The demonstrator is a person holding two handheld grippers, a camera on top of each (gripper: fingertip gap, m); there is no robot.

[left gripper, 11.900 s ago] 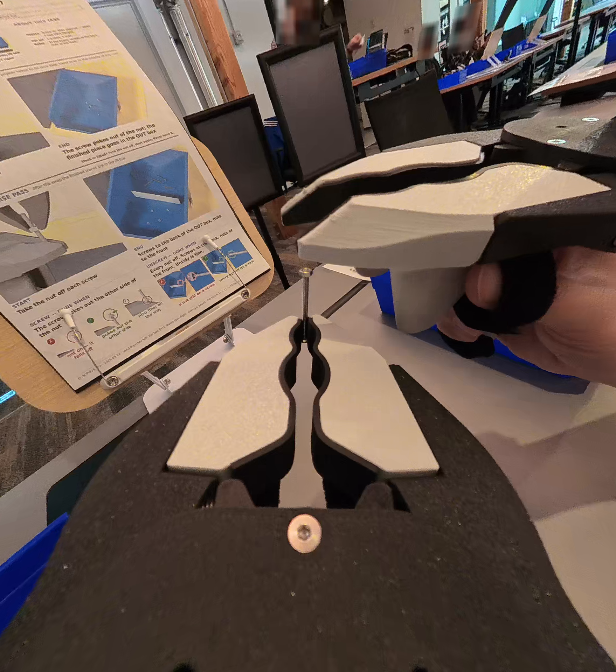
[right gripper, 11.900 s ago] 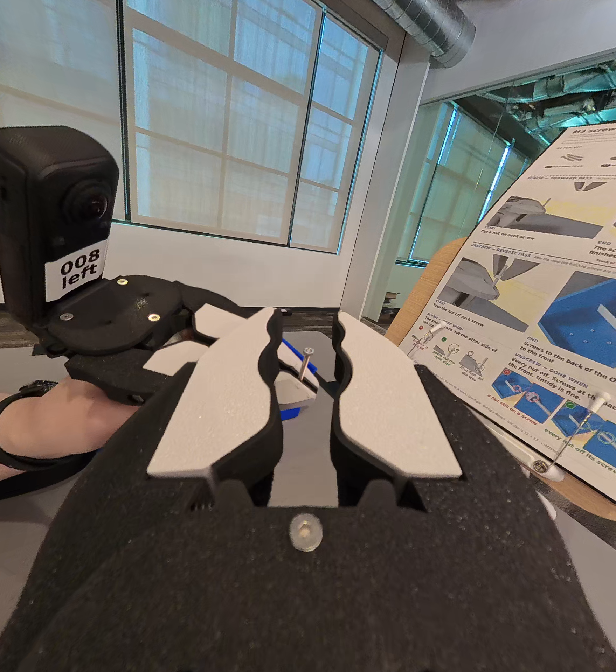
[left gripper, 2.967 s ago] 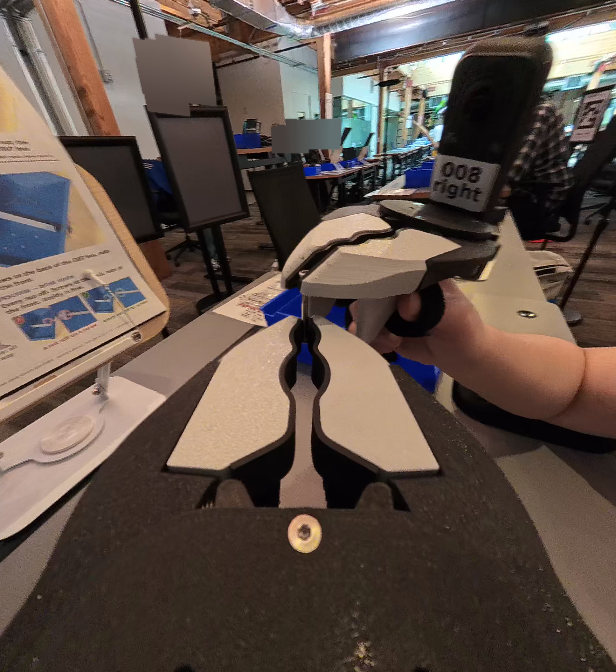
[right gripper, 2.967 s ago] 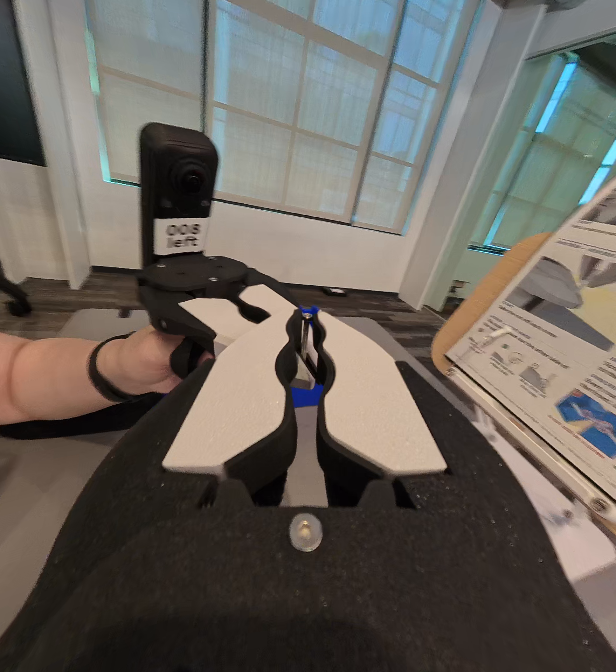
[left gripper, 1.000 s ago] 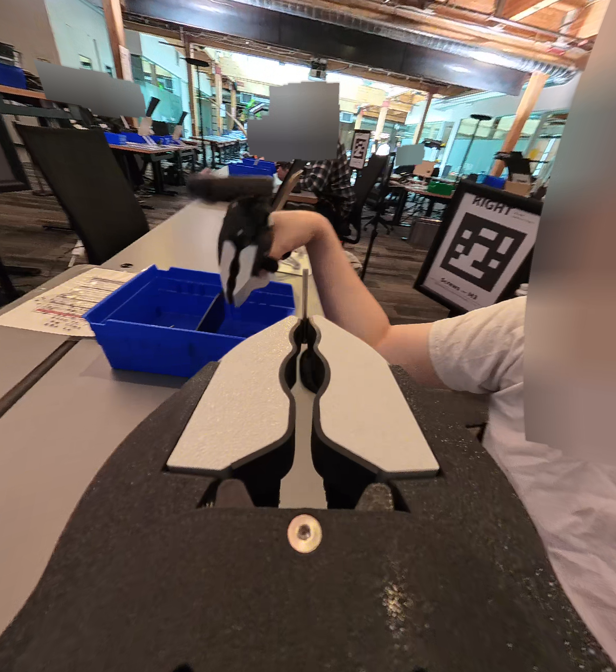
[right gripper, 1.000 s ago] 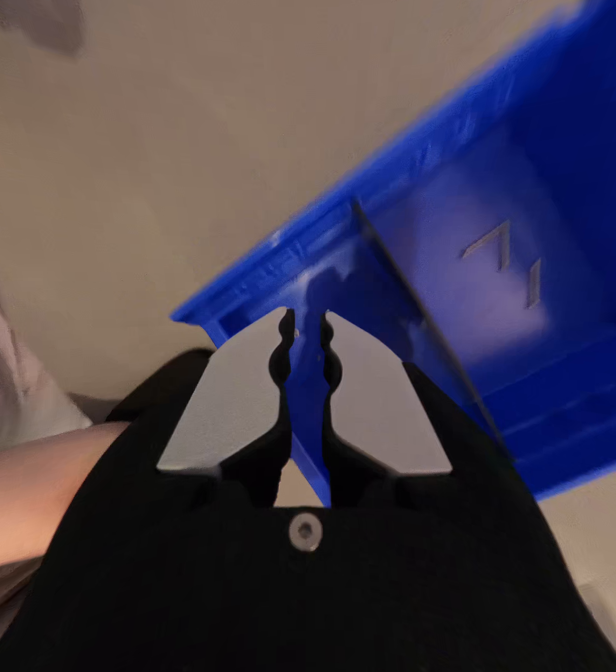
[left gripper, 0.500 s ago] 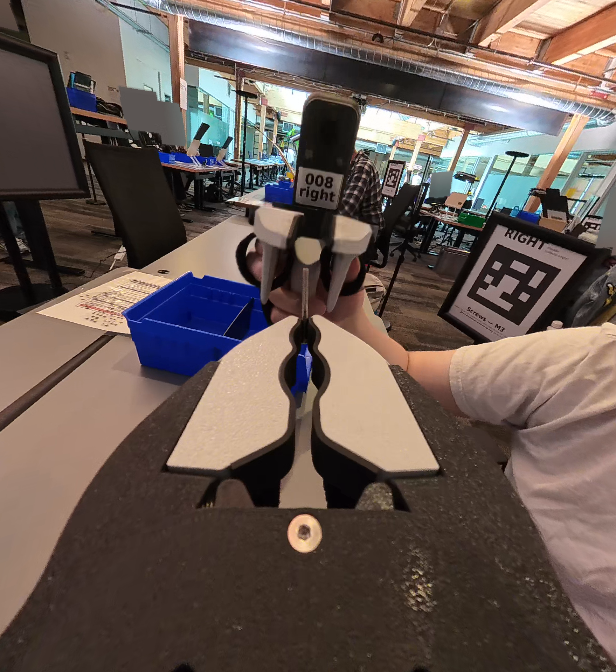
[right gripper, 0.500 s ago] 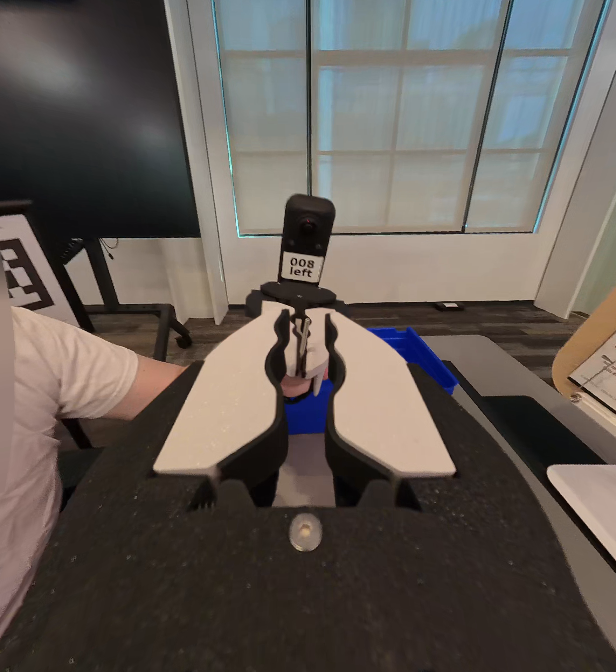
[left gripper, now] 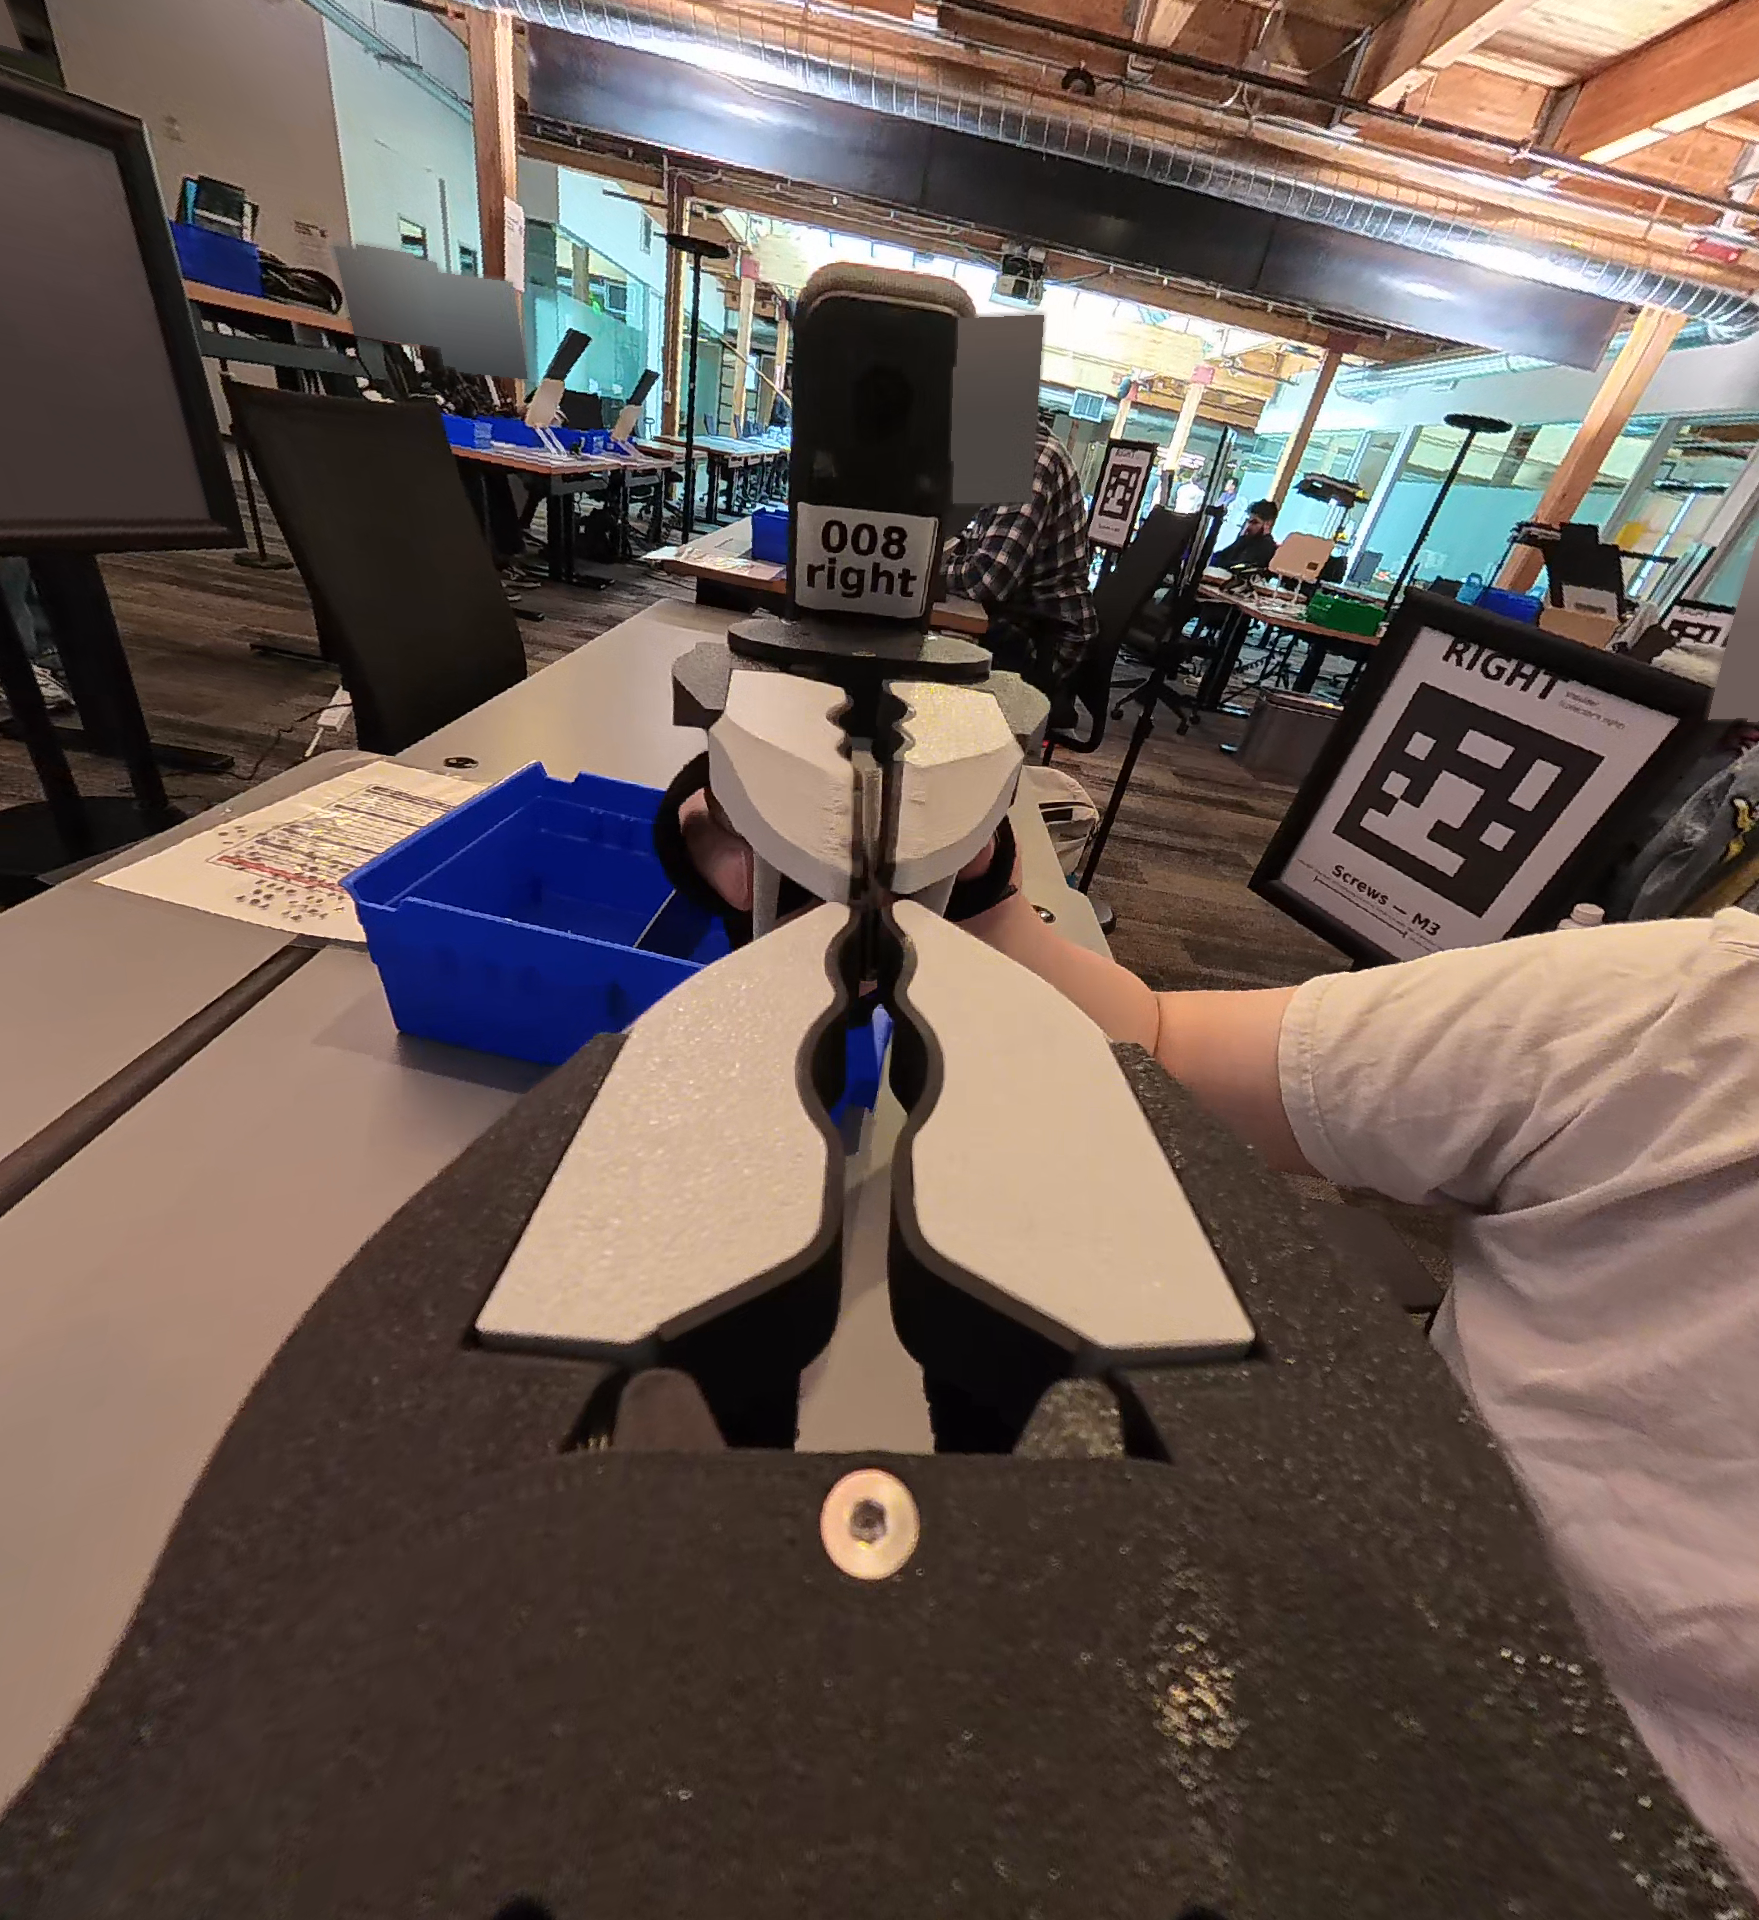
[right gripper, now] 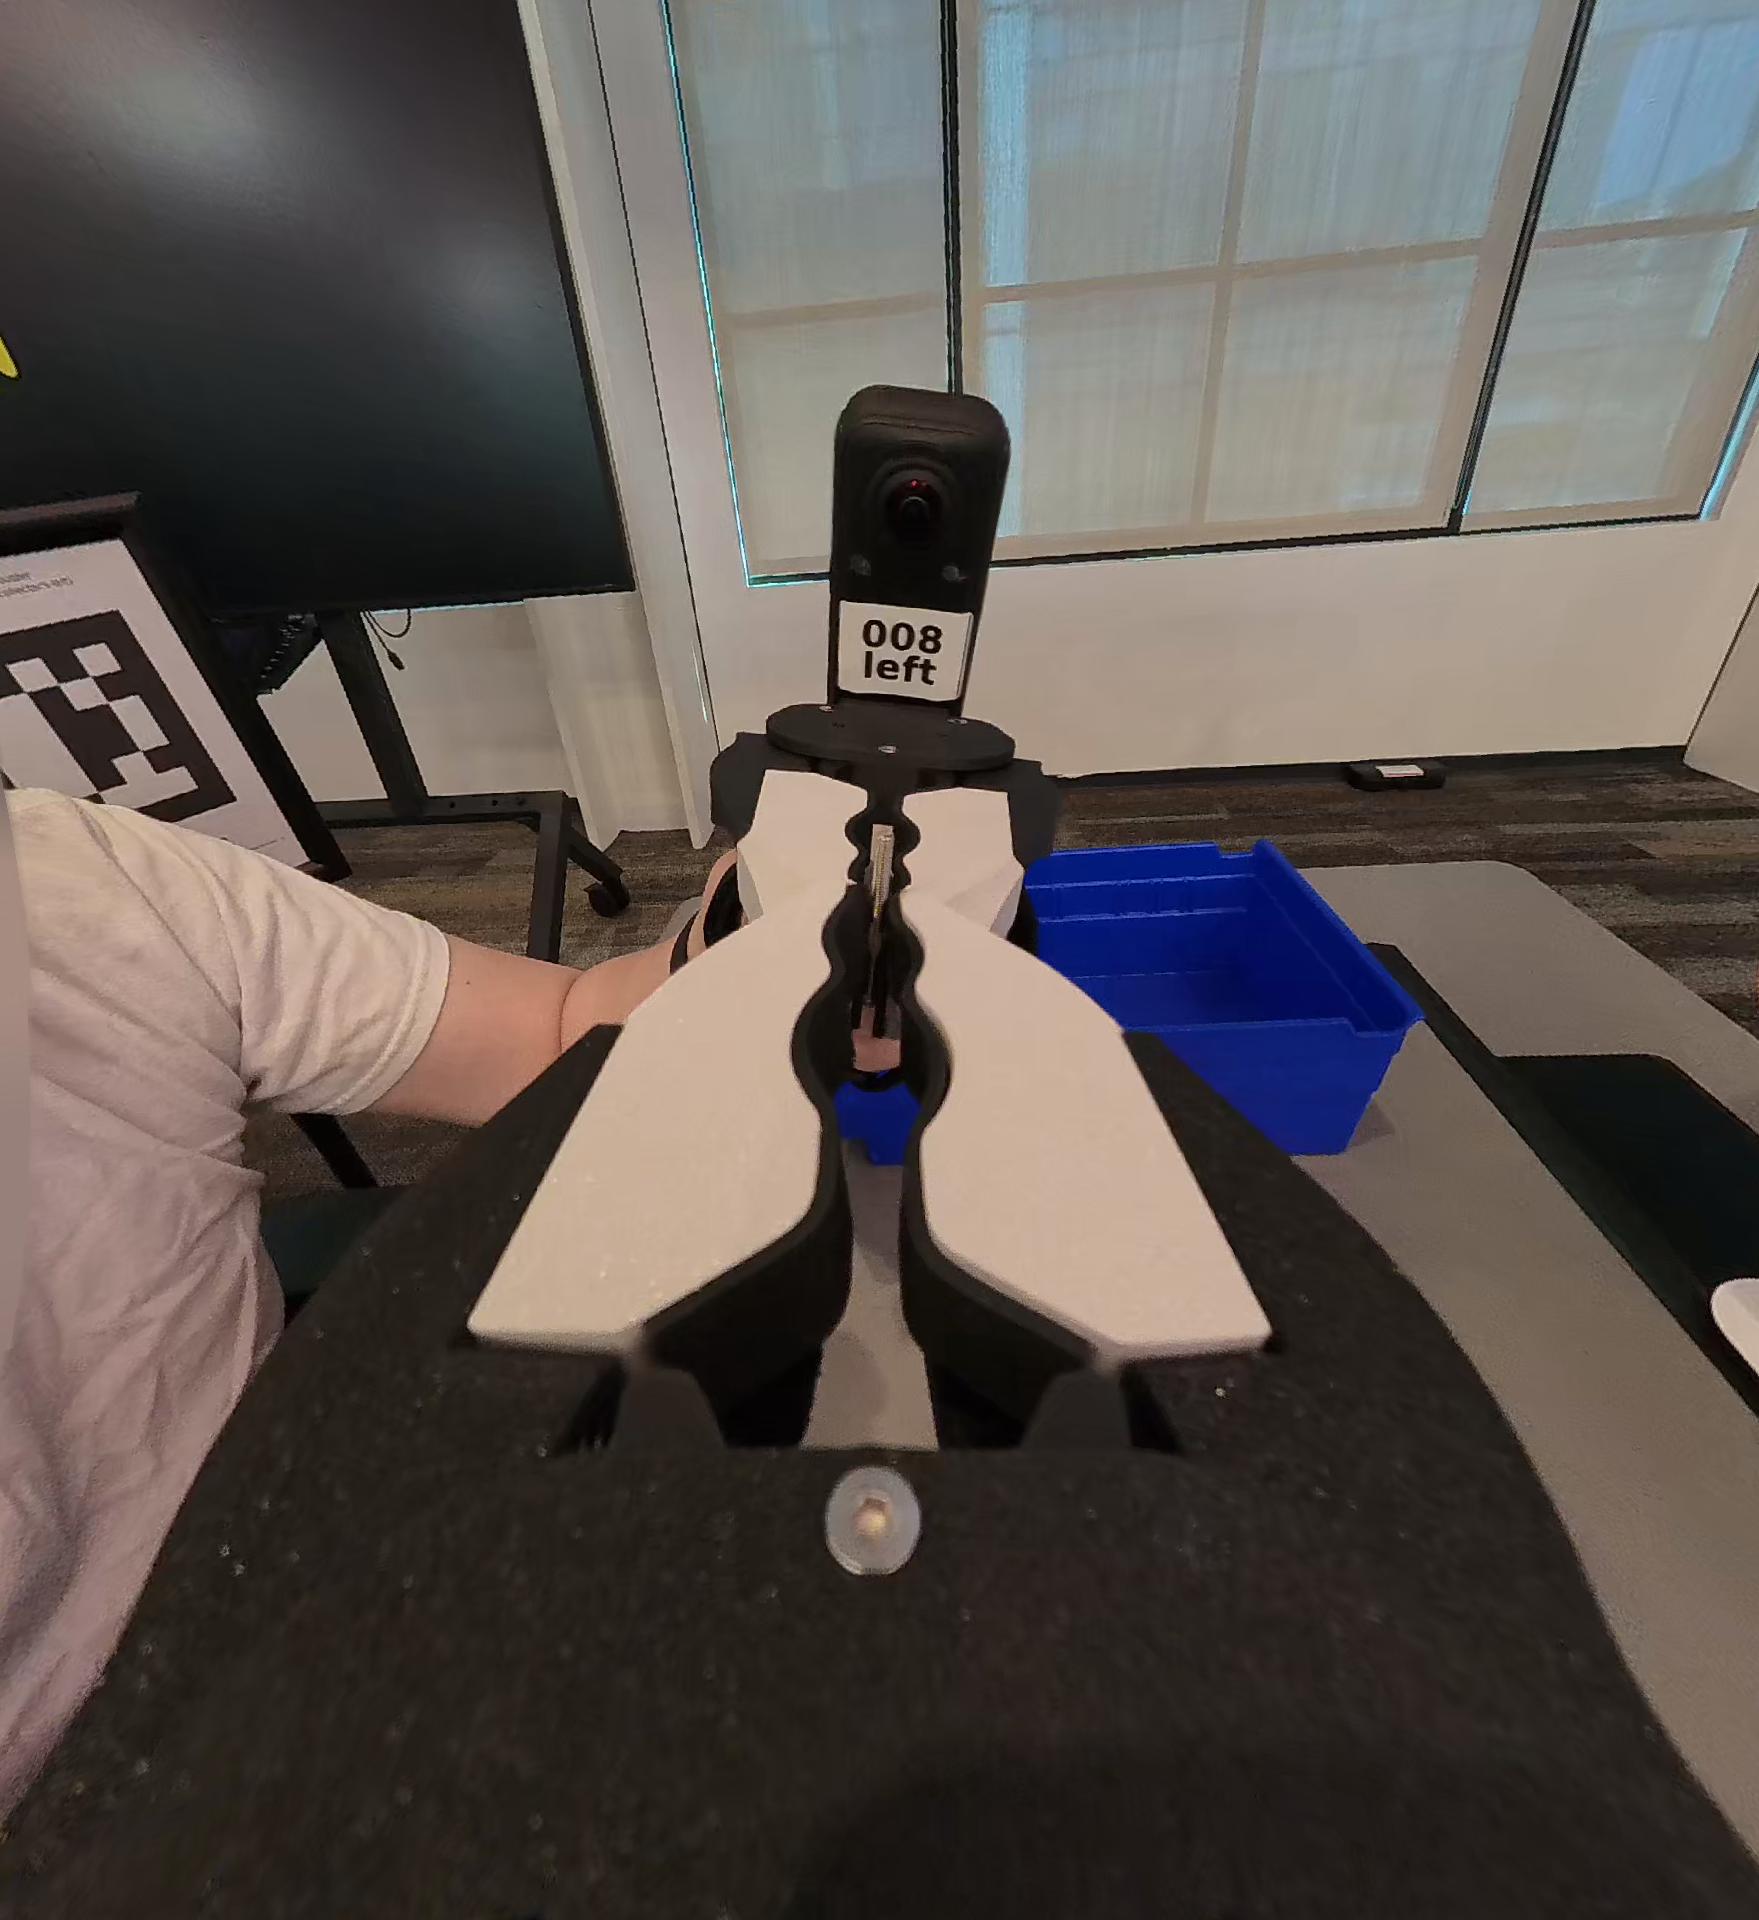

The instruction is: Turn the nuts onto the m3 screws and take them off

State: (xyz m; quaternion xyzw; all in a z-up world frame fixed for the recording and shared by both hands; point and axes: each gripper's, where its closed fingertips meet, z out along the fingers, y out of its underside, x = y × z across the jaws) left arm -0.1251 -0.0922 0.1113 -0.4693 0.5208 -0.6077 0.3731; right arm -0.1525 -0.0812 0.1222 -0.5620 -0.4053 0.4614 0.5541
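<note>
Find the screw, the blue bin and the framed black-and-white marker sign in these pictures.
screw (right gripper: pixel 881 864): right wrist view, on its shaft.
blue bin (left gripper: pixel 501 961): left wrist view, on its front wall.
marker sign (left gripper: pixel 1467 792): left wrist view, on the printed pattern.

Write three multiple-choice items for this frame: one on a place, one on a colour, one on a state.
1. Where does the bin stand? A) on the table B) on the floor C) on a chair
2. What colour is the bin? A) red B) blue C) green
3. The left gripper is: A) wide open B) shut on a screw C) lying on the table
Answers: 1 A, it rests on the grey tabletop; 2 B, its walls are blue; 3 B, it pinches the upright screw.
</note>
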